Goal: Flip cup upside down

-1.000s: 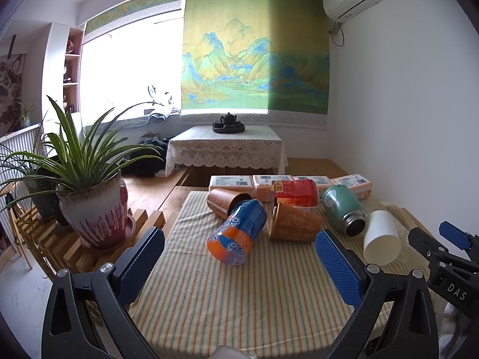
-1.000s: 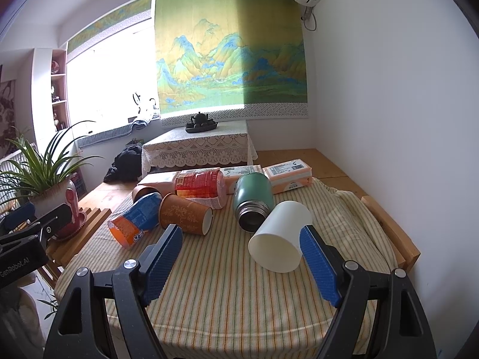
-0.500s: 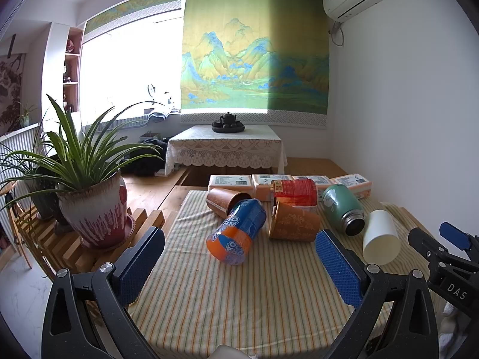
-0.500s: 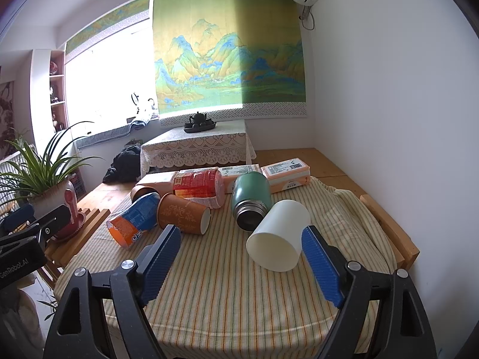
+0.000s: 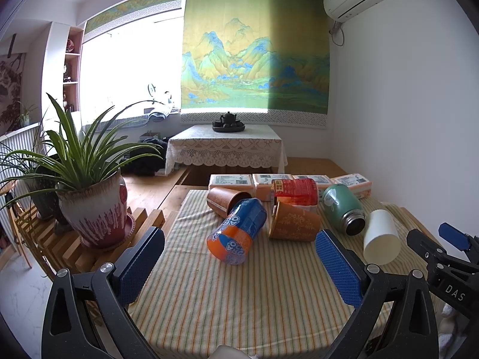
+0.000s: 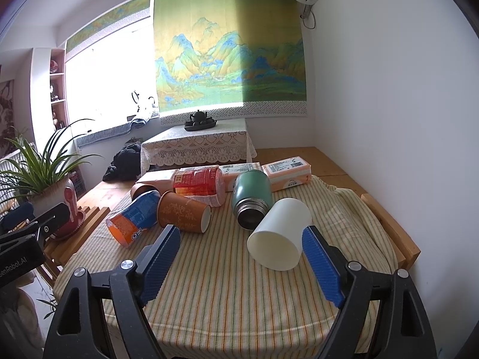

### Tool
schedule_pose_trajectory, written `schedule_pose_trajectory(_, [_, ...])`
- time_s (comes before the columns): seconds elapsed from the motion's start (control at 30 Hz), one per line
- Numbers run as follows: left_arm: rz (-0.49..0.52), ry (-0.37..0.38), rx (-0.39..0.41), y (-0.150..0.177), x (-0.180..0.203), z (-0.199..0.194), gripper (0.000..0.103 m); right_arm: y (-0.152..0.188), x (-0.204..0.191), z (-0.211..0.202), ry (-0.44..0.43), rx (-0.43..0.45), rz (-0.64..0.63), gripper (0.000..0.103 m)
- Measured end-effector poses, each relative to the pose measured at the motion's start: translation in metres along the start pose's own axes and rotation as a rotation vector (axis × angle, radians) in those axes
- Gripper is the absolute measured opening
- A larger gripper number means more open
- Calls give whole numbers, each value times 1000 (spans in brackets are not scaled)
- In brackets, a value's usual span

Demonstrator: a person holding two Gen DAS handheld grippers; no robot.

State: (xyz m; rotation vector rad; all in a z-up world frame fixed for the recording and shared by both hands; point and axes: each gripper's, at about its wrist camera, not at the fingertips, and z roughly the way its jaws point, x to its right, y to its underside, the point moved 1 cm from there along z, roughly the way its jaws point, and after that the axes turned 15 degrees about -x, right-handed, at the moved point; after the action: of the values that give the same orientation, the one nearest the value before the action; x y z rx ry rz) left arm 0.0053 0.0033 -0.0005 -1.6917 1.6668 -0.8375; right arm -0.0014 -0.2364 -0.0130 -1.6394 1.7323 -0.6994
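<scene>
At bottom of the right wrist view, the right gripper (image 6: 241, 257) gapes wide, empty. Just beyond, centre-right, the white cup (image 6: 279, 232) lies on its side, mouth facing near: likely light, thin-walled, crushable, so pinch mid-wall gently. The left gripper (image 5: 239, 261) is likewise spread, empty.

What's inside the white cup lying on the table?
The white cup lies on its side, mouth toward the right gripper. Its visible interior looks empty and plain white. The far end of the inside is not clearly visible.
</scene>
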Motion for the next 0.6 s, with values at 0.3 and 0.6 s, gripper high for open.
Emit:
schedule_pose_trajectory(0.3, [-1,3,-1,0,-1,1,102,0,0,2,-2,-4,-2,81])
schedule_pose_trajectory(0.6, [-4,5,-8,0,-3,5,102,-1,-4,8,-3,-16,-10,81])
